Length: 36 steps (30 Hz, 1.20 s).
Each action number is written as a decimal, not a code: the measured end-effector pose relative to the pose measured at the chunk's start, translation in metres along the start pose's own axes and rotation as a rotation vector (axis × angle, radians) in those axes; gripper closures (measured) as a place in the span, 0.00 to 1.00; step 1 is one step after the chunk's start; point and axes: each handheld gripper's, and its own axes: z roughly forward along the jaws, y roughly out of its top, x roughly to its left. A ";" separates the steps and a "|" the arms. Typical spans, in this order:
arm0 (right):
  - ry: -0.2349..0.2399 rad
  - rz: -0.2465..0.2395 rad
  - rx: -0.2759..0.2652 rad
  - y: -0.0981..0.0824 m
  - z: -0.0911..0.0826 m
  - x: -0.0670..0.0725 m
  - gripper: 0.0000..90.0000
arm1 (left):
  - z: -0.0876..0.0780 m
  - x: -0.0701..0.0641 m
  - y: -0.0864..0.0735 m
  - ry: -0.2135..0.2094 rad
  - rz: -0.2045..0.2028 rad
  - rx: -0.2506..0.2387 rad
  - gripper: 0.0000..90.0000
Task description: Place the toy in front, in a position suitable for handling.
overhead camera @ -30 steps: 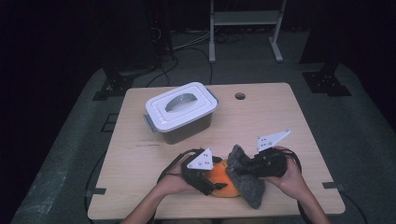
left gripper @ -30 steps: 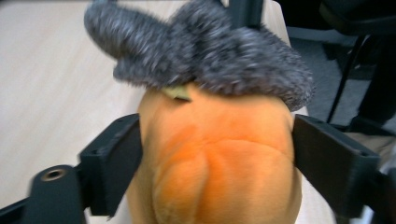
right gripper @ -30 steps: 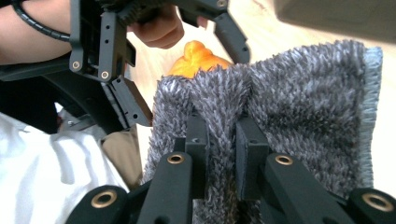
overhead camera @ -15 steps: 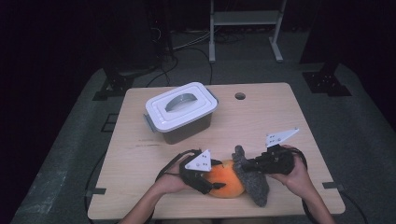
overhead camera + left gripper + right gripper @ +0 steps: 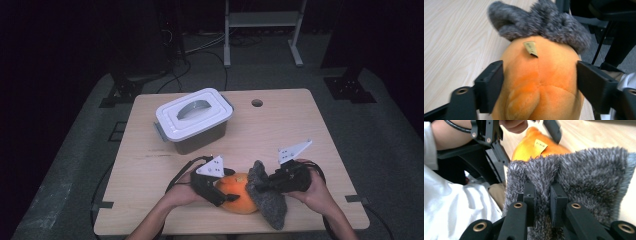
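Orange plush (image 5: 239, 192) near table's front edge (image 5: 235, 232), between 2 grippers.

room: dark; floor (image 5: 385, 130): grey carpet; table (image 5: 290, 130): light wood; white metal stand (image 5: 262, 25) behind; cables (image 5: 210, 50) on floor

- Orange plush (image 5: 239, 194): its right side is hidden under the grey fur (image 5: 266, 197) in the high view; bottom cut by the frame edge in the left gripper view.
- Tag (image 5: 531, 48) on the plush: print too blurred to read; in the right gripper view, marks on it too small to tell.
- Left gripper (image 5: 216, 192): jaw tips hidden against the plush from above.
- Right gripper (image 5: 542, 195): jaw tips buried in fur.
- Fur: near end cut by the bottom edge in the right gripper view.
- Box (image 5: 194, 119): contents hidden by lid.
- Forearms: cut by the bottom edge, high view.
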 end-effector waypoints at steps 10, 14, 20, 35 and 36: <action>-0.030 -0.035 -0.049 0.009 0.002 0.008 0.86 | 0.001 -0.010 0.000 -0.026 0.131 0.018 0.40; -0.021 -0.014 -0.038 0.002 0.002 0.002 0.86 | -0.004 -0.003 -0.006 -0.046 0.110 0.025 0.39; -0.004 0.022 -0.041 -0.005 0.004 -0.005 0.86 | -0.005 0.003 -0.007 -0.051 -0.002 0.044 0.19; -0.064 -0.016 -0.065 0.005 0.006 0.002 0.86 | -0.006 -0.003 -0.006 0.046 0.148 0.009 0.41; -0.060 -0.013 -0.063 0.004 0.008 0.001 0.86 | -0.007 -0.001 -0.008 0.038 0.148 0.018 0.41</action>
